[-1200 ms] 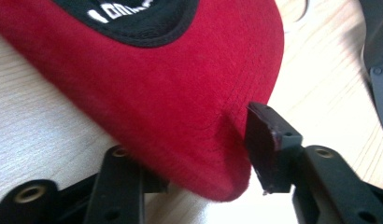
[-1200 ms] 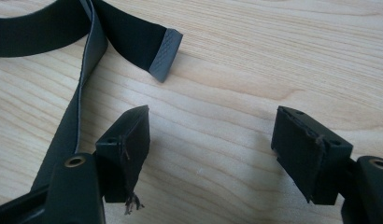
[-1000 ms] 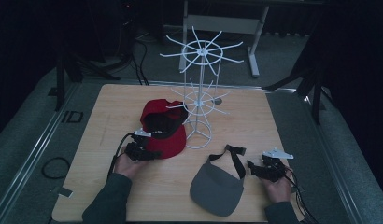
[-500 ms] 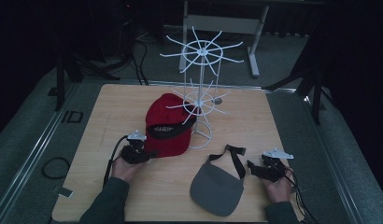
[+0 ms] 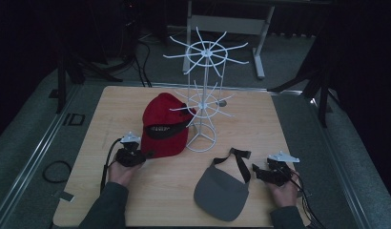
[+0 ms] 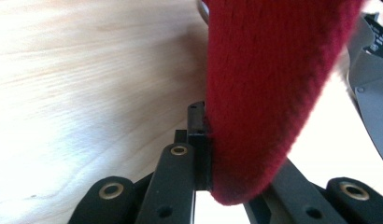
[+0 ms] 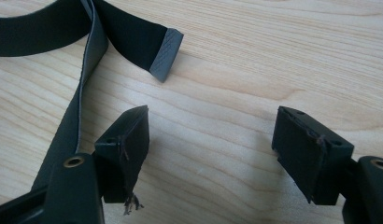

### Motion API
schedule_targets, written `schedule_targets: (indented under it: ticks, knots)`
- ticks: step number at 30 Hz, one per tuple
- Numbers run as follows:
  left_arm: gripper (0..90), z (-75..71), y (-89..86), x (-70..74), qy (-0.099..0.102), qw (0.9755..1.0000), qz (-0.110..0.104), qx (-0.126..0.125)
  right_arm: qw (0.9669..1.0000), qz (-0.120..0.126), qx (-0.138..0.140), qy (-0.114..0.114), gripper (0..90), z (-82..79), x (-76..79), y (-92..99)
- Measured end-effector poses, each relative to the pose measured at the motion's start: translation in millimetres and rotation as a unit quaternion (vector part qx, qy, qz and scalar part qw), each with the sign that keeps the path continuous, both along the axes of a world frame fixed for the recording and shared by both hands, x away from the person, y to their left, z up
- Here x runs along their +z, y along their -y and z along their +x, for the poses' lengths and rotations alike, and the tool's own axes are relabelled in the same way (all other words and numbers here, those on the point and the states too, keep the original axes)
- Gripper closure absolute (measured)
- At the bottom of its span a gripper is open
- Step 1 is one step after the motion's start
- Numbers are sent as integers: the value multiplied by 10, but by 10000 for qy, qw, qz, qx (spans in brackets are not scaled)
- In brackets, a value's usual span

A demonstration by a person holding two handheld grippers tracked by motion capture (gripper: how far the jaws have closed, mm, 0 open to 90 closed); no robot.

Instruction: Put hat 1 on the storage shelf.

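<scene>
— Jaws on the left gripper [image 5: 145,155]?
— Just closed, pinching the red cap's [image 5: 164,125] edge; it lies on the worktop [image 5: 112,102] against the white wire rack [image 5: 203,102].
— And the right gripper [image 7: 210,149]?
— Wide apart, empty, beside the grey visor's [image 5: 221,193] strap [image 7: 63,60].

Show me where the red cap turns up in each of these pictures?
High view: the red cap lies left of centre on the wooden table, beside the white wire rack.
Left gripper view: it hangs upper right, pinched in the left gripper.
Right gripper view: not in it.
Shared landmark: the wooden table.
</scene>
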State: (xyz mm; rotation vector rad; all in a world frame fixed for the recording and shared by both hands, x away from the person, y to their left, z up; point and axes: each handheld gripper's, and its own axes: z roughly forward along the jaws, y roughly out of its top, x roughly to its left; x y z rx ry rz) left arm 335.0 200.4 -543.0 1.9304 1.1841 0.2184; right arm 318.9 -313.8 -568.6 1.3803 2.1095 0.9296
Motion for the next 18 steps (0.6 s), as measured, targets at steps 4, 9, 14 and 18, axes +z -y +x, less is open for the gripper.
schedule_targets:
  ticks: [4, 9, 14, 18]
  knots:
    - [860, -6, -64, 49, 93, 9998, -31, 148, 10000, -1, 0, 1, 275, 0, 0, 0]
    - [860, -12, -168, 118, 233, 9992, -69, 322, 10000, -1, 0, 2, 275, 0, 0, 0]
    - [859, -56, -259, 170, 388, 9984, -13, 410, 10000, 4, -2, 1, 274, 0, 0, -1]
    - [859, -82, -329, 203, 475, 9974, -79, 529, 10000, 5, -3, 2, 274, 0, 0, -1]
